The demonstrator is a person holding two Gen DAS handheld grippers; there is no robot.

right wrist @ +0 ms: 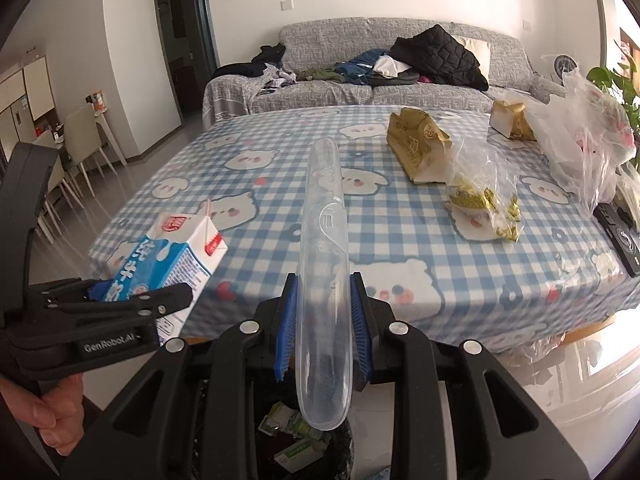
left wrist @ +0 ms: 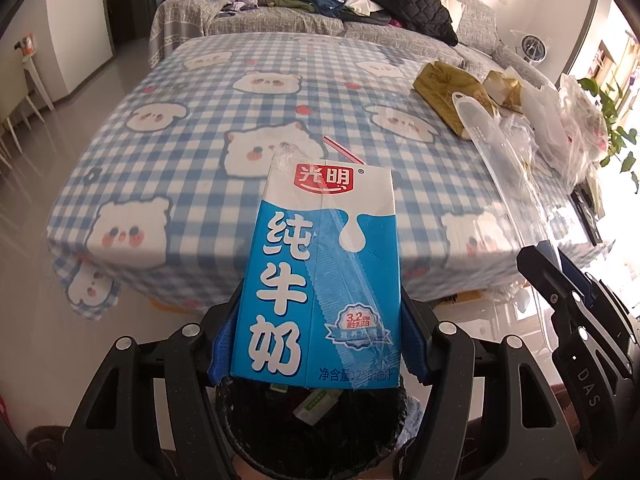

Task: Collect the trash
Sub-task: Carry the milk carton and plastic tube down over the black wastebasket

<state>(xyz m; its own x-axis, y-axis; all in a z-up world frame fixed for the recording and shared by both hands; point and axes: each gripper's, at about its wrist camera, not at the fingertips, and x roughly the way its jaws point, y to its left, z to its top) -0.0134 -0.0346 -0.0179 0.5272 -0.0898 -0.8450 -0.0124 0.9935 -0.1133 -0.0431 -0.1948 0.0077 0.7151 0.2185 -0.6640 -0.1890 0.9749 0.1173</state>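
My left gripper [left wrist: 320, 340] is shut on a blue and white milk carton [left wrist: 320, 260] with a red-striped straw at its top. The carton hangs above a black-lined trash bin [left wrist: 312, 420] that holds some paper scraps. My right gripper [right wrist: 324, 320] is shut on a long clear plastic case [right wrist: 324, 220], whose near end hangs over the same bin [right wrist: 296, 440]. In the right wrist view the left gripper [right wrist: 132, 292] and the carton [right wrist: 172, 256] are at the left, with a hand [right wrist: 56, 412] on the handle. The right gripper [left wrist: 560, 292] and the case [left wrist: 492, 148] show at the right of the left wrist view.
Beyond the bin stands a table with a blue checked bear cloth [left wrist: 200, 120]. On its right side lie a gold paper bag [right wrist: 416, 144], a clear bag of gold wrappers [right wrist: 484, 200], white plastic bags [right wrist: 580, 152] and a black flat item [right wrist: 620, 240]. A sofa [right wrist: 320, 32] with clothes stands behind.
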